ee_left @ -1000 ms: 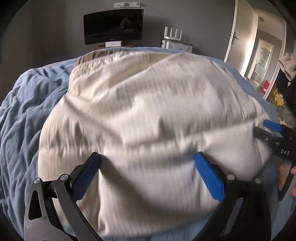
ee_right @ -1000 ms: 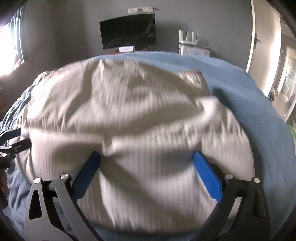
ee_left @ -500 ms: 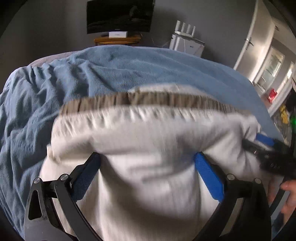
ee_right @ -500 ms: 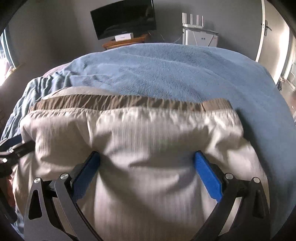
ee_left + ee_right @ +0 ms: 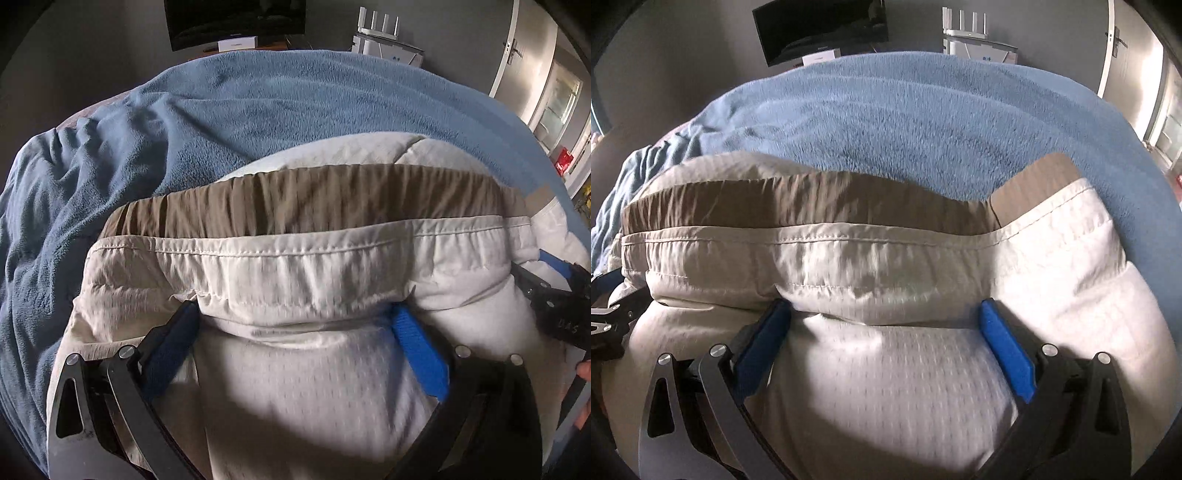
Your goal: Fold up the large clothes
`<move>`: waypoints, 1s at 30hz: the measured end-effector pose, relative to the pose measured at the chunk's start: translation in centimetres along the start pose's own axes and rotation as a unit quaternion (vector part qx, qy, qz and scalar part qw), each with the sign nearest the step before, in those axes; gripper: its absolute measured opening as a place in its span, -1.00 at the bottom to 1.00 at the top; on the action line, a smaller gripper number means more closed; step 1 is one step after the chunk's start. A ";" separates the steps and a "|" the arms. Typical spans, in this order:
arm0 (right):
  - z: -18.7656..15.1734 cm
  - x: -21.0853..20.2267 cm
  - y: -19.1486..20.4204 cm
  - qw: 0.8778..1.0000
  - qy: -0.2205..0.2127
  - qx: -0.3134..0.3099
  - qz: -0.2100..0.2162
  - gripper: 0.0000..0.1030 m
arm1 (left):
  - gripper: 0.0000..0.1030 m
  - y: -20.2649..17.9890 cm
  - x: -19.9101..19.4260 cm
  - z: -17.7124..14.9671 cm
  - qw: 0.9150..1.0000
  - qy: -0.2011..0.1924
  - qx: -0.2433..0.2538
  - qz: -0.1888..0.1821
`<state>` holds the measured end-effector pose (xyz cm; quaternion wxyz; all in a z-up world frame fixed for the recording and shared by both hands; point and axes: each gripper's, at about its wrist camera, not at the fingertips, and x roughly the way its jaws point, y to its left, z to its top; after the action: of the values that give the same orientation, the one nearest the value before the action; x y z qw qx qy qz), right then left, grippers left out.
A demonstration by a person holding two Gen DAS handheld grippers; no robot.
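While both sets of jaws stand wide, white fabric of the garment (image 5: 303, 391) bulges up between the blue pads (image 5: 419, 354), covering their tips; whether anything is pinched, can't tell. Left gripper (image 5: 295, 332) and right gripper (image 5: 884, 325) sit at the near edge. Garment lies on the blue blanket (image 5: 258, 110), brown waistband (image 5: 314, 199) facing up beyond a stitched hem. Near fabric is blurred. Right gripper's edge is cut off in the left view. Monitor (image 5: 820, 29) behind is cropped.
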<state>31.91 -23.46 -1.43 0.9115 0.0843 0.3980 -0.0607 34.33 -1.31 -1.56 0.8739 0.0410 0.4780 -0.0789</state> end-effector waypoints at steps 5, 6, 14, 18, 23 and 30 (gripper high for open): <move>-0.3 0.8 0.1 1.000 0.019 -0.006 -0.007 0.87 | 0.90 -0.3 0.7 -0.2 1.000 0.001 0.011 0.015; -0.4 0.9 0.1 1.000 0.021 -0.007 -0.008 0.87 | 0.91 -0.3 0.9 -0.2 1.000 0.002 0.012 0.017; -1.1 1.1 0.4 1.000 0.018 -0.012 -0.016 0.87 | 0.90 -0.3 0.9 -0.7 0.999 -0.002 0.020 0.026; -1.3 1.3 0.6 0.999 0.018 -0.017 -0.021 0.87 | 0.90 -0.4 0.9 -0.7 0.999 -0.002 0.022 0.030; -1.5 1.3 0.7 0.999 0.016 -0.018 -0.023 0.87 | 0.90 -0.4 1.3 -0.3 0.999 -0.004 0.023 0.031; -1.5 1.6 0.7 0.999 0.015 -0.019 -0.025 0.87 | 0.91 -0.5 1.3 -0.5 0.999 -0.006 0.023 0.032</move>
<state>32.05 -22.49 -3.52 0.9053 0.0575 0.4143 -0.0742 34.48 -1.82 -2.93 0.8775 0.0754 0.4696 -0.0622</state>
